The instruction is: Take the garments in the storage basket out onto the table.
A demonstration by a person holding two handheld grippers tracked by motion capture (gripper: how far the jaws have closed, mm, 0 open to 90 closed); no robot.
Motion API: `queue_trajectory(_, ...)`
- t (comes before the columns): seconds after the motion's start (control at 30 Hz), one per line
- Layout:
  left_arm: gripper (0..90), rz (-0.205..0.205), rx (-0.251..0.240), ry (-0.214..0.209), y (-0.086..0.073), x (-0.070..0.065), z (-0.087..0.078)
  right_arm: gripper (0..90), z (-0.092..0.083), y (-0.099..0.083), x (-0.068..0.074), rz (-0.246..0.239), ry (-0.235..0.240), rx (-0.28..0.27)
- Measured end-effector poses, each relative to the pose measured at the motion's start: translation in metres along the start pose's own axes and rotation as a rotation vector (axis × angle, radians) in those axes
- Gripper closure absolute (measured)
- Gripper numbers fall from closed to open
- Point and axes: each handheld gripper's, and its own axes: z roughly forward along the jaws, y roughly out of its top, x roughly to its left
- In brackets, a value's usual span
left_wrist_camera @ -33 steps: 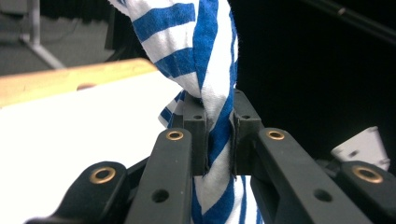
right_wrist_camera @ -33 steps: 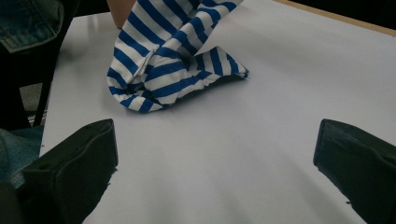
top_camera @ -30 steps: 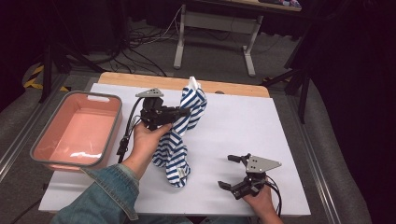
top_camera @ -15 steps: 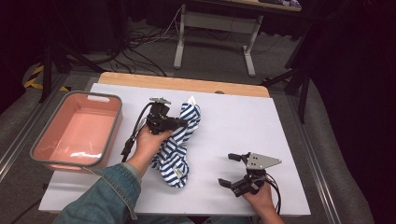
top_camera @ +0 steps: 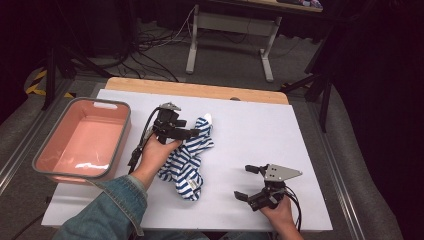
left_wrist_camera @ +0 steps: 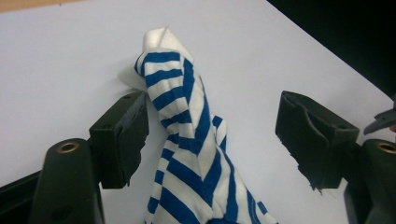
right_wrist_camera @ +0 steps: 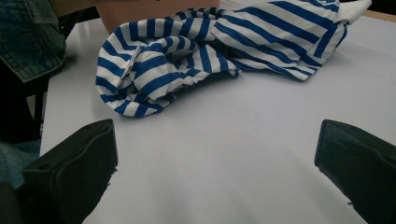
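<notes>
The left tool [top_camera: 197, 132] has just opened its jaws, and the striped garment [top_camera: 186, 162] between them, apparently released, lies crumpled on the counter [top_camera: 260, 130]. The right tool [top_camera: 246, 182], jaws apart and empty, waits at the garment's four o'clock, likely for regrasping.

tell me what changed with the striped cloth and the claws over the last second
The left claw came down with the striped cloth; its jaws have just been opening, the cloth between them, one jaw touching it. The cloth now lies on the table. The right claw stayed open, in place.
</notes>
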Motion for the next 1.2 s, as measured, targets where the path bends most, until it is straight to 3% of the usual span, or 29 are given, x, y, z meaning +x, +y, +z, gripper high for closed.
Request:
queue_trajectory(0.23,39.3,0.124,0.05,-0.037,0.003,-0.024,0.001,0.0,0.001,0.001,0.002,-0.006,-0.005,0.006)
queue_trajectory(0.37,48.1,0.209,0.131,-0.065,0.001,-0.036,0.012,0.0,0.001,0.0,0.003,-0.008,0.0,0.006)
queue_trajectory(0.47,52.1,0.223,0.179,-0.079,0.0,-0.037,0.019,0.0,0.001,0.0,0.003,-0.008,0.004,0.008)
queue_trajectory(0.63,51.8,0.255,0.27,-0.026,-0.004,-0.034,0.031,0.0,0.002,-0.001,0.003,-0.005,0.011,0.012)
queue_trajectory(0.83,46.7,0.252,0.328,0.035,-0.008,-0.024,0.037,0.0,0.004,-0.001,0.005,-0.012,0.02,0.016)
queue_trajectory(1.0,41.2,0.262,0.377,0.117,-0.012,-0.013,0.04,0.0,0.005,-0.001,0.005,-0.014,0.025,0.018)
queue_trajectory(1.2,51.3,0.263,0.399,0.18,-0.014,-0.005,0.037,0.0,0.007,0.0,0.005,-0.014,0.031,0.02)
